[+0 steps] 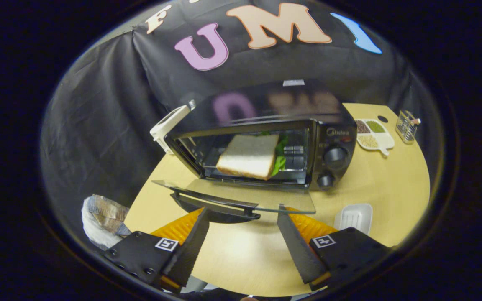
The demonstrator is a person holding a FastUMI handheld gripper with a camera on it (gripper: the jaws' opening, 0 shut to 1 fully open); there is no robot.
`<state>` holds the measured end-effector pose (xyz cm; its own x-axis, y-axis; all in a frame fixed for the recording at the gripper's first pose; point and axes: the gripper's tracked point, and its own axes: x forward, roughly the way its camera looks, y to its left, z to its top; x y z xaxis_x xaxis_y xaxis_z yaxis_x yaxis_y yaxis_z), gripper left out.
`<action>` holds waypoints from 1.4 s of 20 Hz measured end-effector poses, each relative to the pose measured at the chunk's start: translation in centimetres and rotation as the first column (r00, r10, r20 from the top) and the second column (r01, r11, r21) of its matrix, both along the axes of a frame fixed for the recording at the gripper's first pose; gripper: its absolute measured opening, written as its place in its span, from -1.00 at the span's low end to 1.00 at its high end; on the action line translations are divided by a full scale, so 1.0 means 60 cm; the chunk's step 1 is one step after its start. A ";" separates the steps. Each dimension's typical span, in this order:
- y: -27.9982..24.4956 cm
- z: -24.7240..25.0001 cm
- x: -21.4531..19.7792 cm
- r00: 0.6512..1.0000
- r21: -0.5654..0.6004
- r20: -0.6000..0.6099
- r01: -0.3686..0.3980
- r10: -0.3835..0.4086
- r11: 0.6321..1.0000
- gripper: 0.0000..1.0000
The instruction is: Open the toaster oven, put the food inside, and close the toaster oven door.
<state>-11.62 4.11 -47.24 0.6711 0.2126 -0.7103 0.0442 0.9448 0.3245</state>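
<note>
Toaster oven [266,138]: black, standing on the round wooden desk [241,255], taken here as the landmark. Its glass door [241,198] is folded fully down and lies flat toward the claw, so the cavity is open for loading.

Sandwich [249,155]: the food, white bread with green leaves showing at its right edge. It sits inside the oven cavity, tilted, its near edge low on the rack; I judge the loading step done and the closing step left.

Door handle [216,204]: black bar along the door's outer edge, the part nearest the claw.

Claw [241,213]: released, fingers spread wide, gripping nothing. Its tips sit just short of the lowered door, one near the handle's right end, the other under the door's right corner, probably placed to get beneath the door and lift it shut.

White tray [354,216]: on the desk, in front of the oven and to its right.

Divided dish of grains [374,133] and wire holder [406,125]: on the desk, right of the oven, well apart from the work.

White timer-like device [170,125]: left of the oven, at its rear corner; exact kind unclear.
</note>
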 end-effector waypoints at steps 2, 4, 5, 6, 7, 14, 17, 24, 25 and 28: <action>-0.002 0.011 0.020 1.000 -0.002 0.031 0.001 -0.001 1.000 0.99; -0.007 0.020 0.039 0.998 -0.020 0.064 -0.001 0.002 1.000 0.99; -0.013 0.026 0.052 0.996 -0.038 0.085 -0.001 0.004 0.999 0.99; -0.019 0.030 0.065 0.995 -0.060 0.104 -0.001 0.007 0.998 0.99; -0.023 0.031 0.079 0.993 -0.081 0.117 0.000 0.009 0.997 0.99; -0.063 0.018 0.118 0.988 -0.196 0.149 0.001 0.029 0.981 0.99; -0.075 0.013 0.118 0.986 -0.258 0.164 0.004 0.040 0.966 0.99; -0.083 0.051 0.102 0.978 -0.260 0.201 0.008 0.046 0.966 0.97; -0.088 0.067 0.101 0.975 -0.260 0.216 0.014 0.044 0.966 0.97; -0.123 0.149 0.114 0.951 -0.261 0.309 0.073 0.012 0.963 0.97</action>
